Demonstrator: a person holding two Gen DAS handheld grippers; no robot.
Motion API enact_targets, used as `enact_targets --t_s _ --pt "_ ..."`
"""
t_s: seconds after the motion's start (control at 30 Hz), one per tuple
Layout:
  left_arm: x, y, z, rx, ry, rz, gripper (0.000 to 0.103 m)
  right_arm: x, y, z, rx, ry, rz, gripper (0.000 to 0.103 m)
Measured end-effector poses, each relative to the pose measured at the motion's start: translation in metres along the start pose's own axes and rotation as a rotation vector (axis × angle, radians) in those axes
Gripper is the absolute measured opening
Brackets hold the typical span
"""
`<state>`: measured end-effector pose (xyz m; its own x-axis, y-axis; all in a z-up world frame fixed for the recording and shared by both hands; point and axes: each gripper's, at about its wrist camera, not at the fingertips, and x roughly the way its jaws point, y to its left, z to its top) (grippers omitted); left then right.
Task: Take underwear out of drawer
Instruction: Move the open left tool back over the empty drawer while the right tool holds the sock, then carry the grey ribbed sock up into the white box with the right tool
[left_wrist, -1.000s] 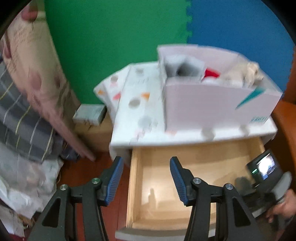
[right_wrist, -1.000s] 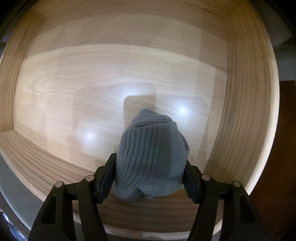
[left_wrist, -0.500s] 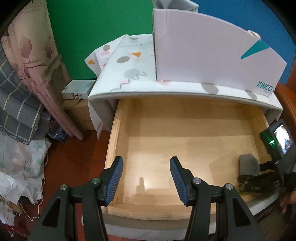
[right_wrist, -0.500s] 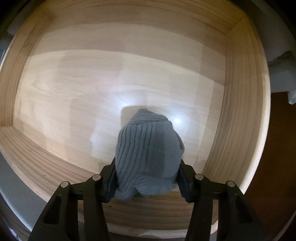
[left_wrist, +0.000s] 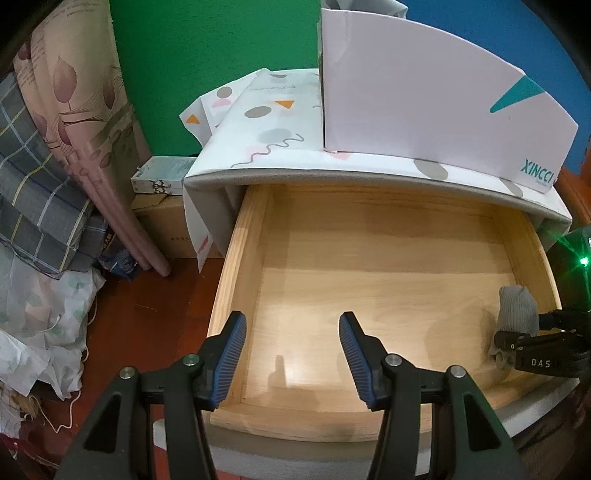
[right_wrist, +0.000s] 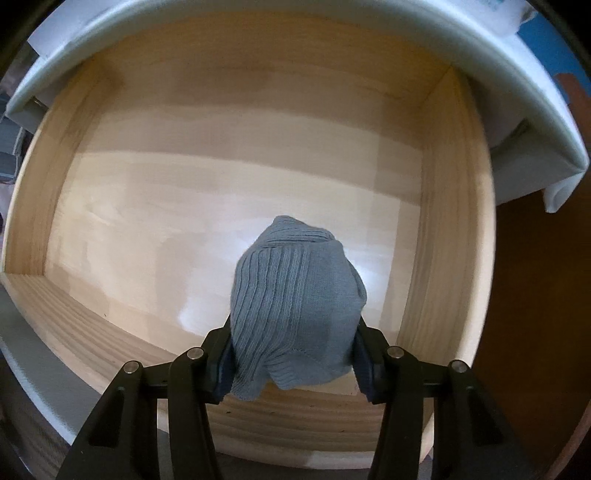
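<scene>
A grey ribbed piece of underwear (right_wrist: 295, 302) hangs bunched between the pads of my right gripper (right_wrist: 294, 350), which is shut on it and points straight down into the open wooden drawer (right_wrist: 443, 221). In the left wrist view the same underwear (left_wrist: 517, 310) sits at the drawer's near right corner, clamped by the right gripper (left_wrist: 532, 343). My left gripper (left_wrist: 291, 332) stands open over the front left of the drawer (left_wrist: 236, 266), with nothing between its blue pads. Apart from the underwear, the drawer floor is bare.
A white cardboard box (left_wrist: 424, 103) stands on the cabinet top, which has a patterned cover (left_wrist: 273, 129). Folded bedding (left_wrist: 44, 184) is piled at the left, with a small carton (left_wrist: 159, 177) beside the cabinet. Red-brown floor (left_wrist: 129, 332) lies left of the drawer.
The right gripper's jaws closed tighter on the underwear and rose, so more of the drawer shows around it. The left gripper sank toward the drawer, then held still.
</scene>
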<state>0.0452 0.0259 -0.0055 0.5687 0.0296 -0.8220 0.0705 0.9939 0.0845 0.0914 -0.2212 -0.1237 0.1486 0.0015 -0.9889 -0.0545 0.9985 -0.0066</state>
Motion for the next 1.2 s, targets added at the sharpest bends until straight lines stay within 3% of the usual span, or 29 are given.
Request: enact_targets --t_s 0.57,1.2 --pt "0.000 0.000 -0.002 -0.011 0.003 0.011 0.054 -0.062 -0.015 -0.024 0.067 -0.234 0.093 0.049" --pt "-0.004 0.000 -0.003 -0.006 -0.020 0.026 0.054 -0.189 -0.025 -0.020 0.056 -0.463 0.107 0.049"
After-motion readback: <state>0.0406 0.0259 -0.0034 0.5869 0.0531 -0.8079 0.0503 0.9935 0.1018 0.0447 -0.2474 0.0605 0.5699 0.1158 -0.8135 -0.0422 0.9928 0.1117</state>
